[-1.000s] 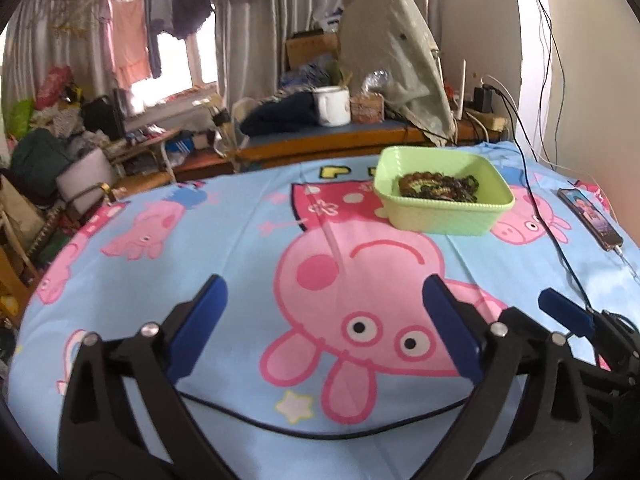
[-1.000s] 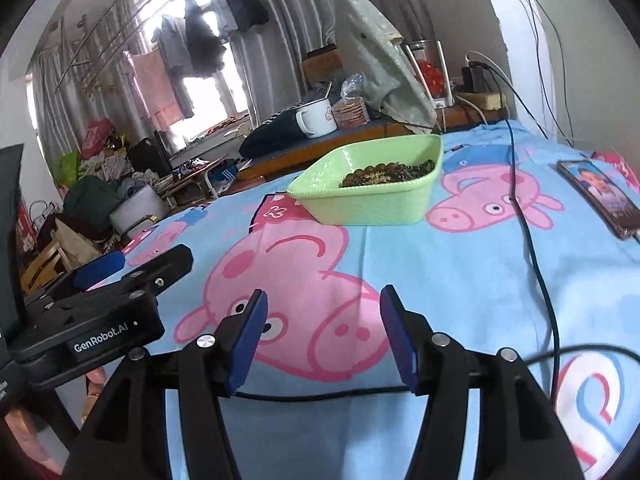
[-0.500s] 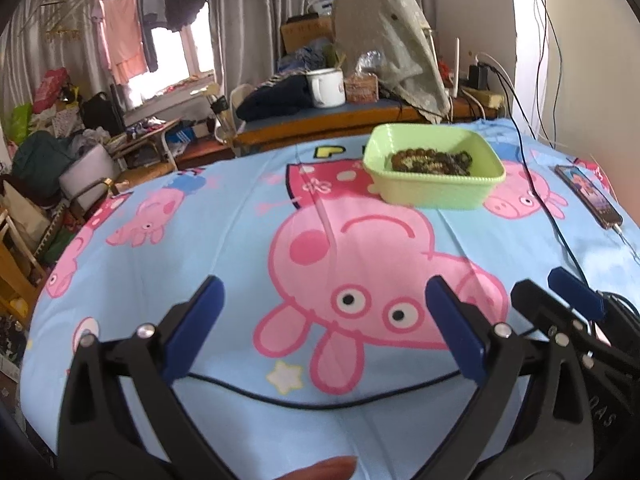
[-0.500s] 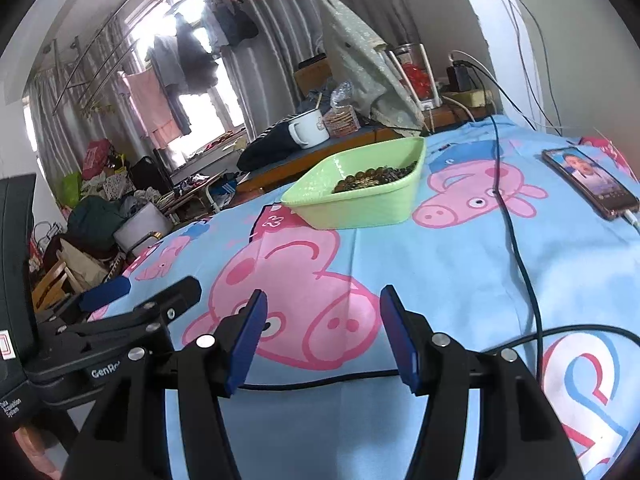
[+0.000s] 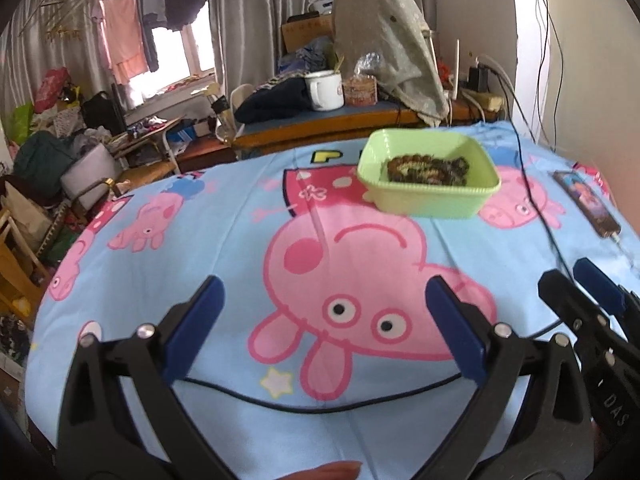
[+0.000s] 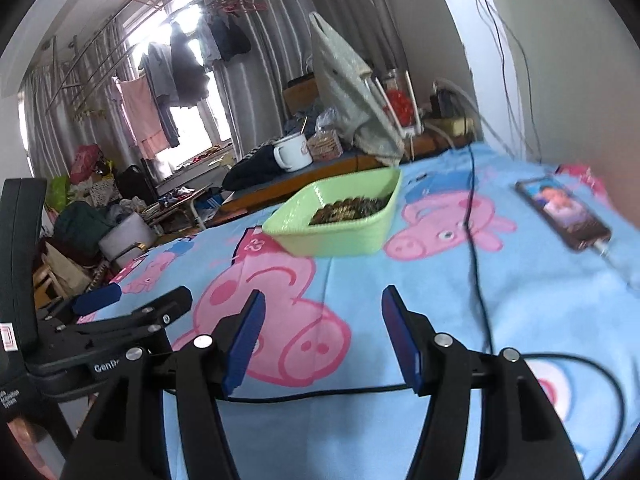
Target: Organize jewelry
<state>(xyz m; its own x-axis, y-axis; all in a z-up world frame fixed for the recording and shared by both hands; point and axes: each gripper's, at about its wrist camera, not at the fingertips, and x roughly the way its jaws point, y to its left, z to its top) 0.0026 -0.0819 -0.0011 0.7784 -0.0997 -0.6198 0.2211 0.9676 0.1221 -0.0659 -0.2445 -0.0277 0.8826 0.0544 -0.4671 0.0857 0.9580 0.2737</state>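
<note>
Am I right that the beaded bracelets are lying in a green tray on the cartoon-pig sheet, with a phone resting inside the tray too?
Not quite. The left wrist view shows the phone on the sheet beside the green tray; only the bracelets are inside.

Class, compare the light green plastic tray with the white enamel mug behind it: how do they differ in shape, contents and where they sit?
The light green plastic tray is shallow and rectangular; the white enamel mug is tall, round and has a handle.
The tray holds dark beaded bracelets; the mug has a thin stick poking out.
The tray rests on the blue pig-print sheet; the mug stands on the wooden bench beyond.
Both stand upright, open-topped.
</note>
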